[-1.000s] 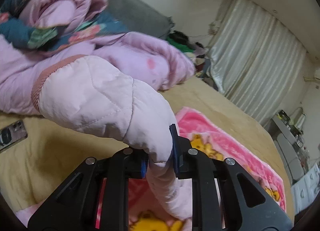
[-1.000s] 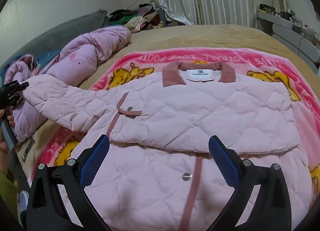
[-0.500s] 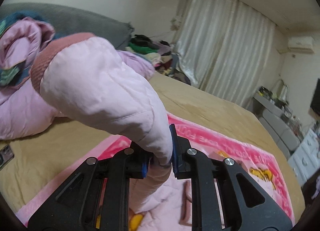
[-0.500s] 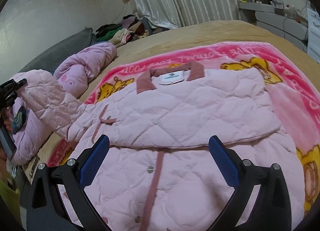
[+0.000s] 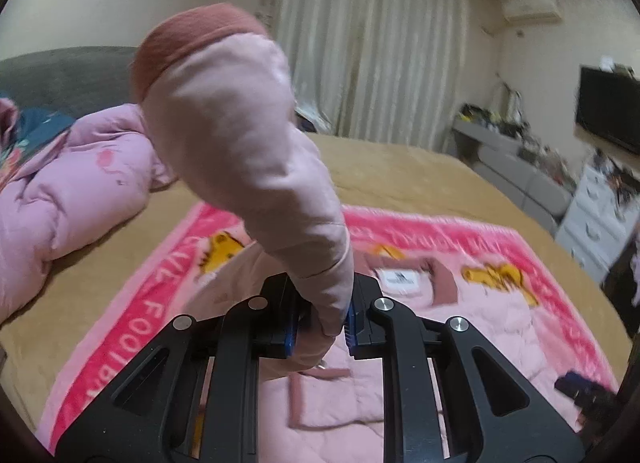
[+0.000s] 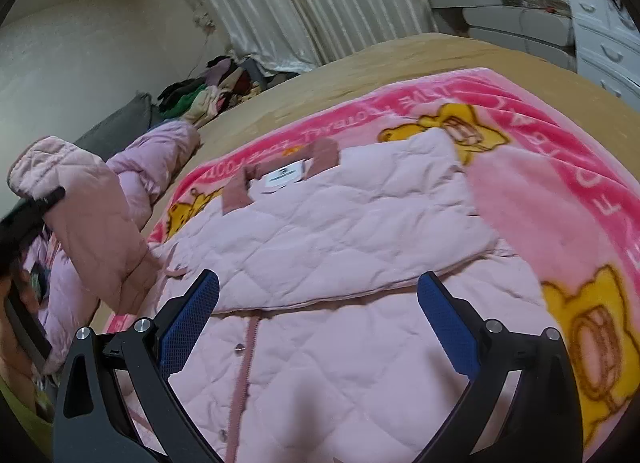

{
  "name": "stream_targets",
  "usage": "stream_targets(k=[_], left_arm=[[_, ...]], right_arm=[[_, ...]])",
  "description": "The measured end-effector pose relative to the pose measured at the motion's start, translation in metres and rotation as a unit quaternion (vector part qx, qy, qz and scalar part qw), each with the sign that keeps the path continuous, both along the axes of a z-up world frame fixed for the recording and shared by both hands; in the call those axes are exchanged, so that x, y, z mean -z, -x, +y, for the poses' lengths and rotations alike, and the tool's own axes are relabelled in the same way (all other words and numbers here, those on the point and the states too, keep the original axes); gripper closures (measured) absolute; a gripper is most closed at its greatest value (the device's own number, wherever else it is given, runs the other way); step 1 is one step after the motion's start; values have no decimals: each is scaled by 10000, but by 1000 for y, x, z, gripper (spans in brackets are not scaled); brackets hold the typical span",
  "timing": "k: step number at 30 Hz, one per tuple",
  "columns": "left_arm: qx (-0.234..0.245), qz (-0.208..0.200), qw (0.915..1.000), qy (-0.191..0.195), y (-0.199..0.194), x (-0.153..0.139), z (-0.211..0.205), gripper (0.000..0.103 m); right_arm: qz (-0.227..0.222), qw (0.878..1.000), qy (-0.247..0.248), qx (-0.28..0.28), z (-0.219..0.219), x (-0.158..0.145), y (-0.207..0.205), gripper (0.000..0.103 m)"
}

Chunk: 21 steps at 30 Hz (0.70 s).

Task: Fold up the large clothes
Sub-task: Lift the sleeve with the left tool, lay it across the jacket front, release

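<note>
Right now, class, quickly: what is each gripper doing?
Left gripper: shut on the jacket's sleeve, lifted off the bed.
Right gripper: open, holding nothing, above the pink jacket.

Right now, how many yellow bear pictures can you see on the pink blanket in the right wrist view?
3 at least: one bear beyond the jacket's far shoulder, one at the right edge, one left of the collar. The jacket may hide more.

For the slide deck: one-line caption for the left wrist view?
Left gripper shut on the pink quilted jacket's sleeve, lifted above the jacket body on a pink cartoon blanket.
</note>
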<state>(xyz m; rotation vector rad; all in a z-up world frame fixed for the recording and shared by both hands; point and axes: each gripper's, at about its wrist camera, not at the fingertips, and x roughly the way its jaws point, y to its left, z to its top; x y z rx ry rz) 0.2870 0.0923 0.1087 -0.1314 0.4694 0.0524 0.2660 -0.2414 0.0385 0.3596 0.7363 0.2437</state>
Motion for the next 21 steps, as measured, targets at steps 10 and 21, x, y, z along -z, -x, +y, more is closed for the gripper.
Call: stream_targets(k=[10,21], left_arm=[[1161,635,9853,-1076,-6,72,-117,93],[1606,1184,9563,-2136,6,143,-173,89]], right_arm=[[141,9989,-165,426,-43,11,2,4],[372,9963,-360,681,-64,26,2,4]])
